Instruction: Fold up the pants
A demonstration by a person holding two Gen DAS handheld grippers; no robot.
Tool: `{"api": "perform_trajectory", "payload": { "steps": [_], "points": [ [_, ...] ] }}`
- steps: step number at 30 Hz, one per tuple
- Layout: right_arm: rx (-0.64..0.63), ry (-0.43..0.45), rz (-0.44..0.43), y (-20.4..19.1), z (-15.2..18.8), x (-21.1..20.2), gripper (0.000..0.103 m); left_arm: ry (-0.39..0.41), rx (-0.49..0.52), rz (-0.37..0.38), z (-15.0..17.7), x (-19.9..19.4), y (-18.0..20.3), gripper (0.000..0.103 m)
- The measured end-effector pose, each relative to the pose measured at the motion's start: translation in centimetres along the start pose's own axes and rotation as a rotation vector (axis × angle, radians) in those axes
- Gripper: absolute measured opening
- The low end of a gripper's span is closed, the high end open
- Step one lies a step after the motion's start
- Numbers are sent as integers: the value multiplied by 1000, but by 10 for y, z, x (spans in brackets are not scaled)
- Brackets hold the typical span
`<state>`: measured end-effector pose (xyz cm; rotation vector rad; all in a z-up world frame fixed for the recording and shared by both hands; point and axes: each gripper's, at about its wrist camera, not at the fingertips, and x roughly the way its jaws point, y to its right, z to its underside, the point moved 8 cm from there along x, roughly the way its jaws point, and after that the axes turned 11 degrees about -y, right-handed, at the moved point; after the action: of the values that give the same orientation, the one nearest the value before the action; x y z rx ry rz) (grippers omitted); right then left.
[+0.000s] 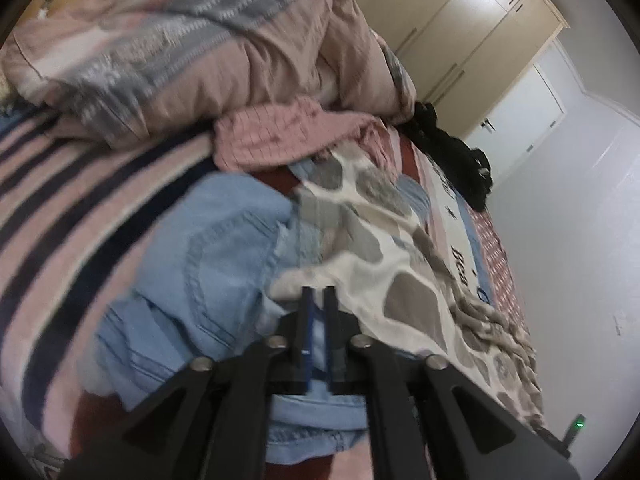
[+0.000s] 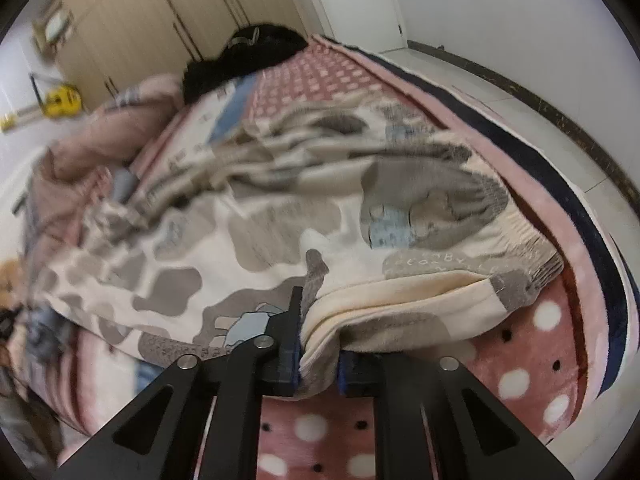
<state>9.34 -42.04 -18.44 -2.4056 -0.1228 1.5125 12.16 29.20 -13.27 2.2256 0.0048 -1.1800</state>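
Two claws work at the near edge of the bed. The right claw point(image 2: 318, 344) is clamped on the folded hem of the patterned fleece pants point(image 2: 248, 240), cream with grey patches, which lie spread across the pink dotted blanket point(image 2: 520, 380). The left claw point(image 1: 319, 300) has its fingers nearly together with only a thin gap, nothing clearly pinched, over a pair of blue jeans point(image 1: 208, 264) just beside the pants. Judging by this, a fold is being laid down; next, release and smooth the fold.
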Motion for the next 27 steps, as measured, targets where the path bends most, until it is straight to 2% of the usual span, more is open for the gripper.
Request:
{"api": "perform_trajectory", "payload": {
  "steps": [2, 5, 7, 9, 13, 17, 20, 22, 24, 27],
  "points": [
    [-13, -20, 9, -4, 5, 6, 16, -10, 18, 12, 0, 4, 10, 19],
    [-50, -33, 19, -10, 8, 0, 33, 5, 78, 19, -11, 4, 36, 47],
    [-78, -31, 54, -12, 8, -10, 36, 19, 130, 29, -24, 4, 59, 58],
    [-94, -27, 61, -12, 4, -22, 44, 23, 171, 19, -38, 9, 76, 61],
    [-97, 2, 35, -11, -16, -45, 48, 8, 237, -19, -68, 35, 102, 69],
    [-129, 55, 87, -5, -58, -57, 60, -35, 276, -64, -94, 73, 112, 73],
    [-123, 67, 80, 5, -94, -53, 60, -91, 264, -93, -110, 104, 108, 73],
    [-106, 56, 70, 13, -110, -44, 60, -122, 211, -83, -110, 115, 98, 73],
    [-82, 39, 79, 22, -112, -34, 60, -124, 180, -38, -96, 112, 92, 73],
    [-80, 17, 43, 20, -87, -21, 60, -109, 198, 2, -65, 91, 90, 73]
  ]
}}
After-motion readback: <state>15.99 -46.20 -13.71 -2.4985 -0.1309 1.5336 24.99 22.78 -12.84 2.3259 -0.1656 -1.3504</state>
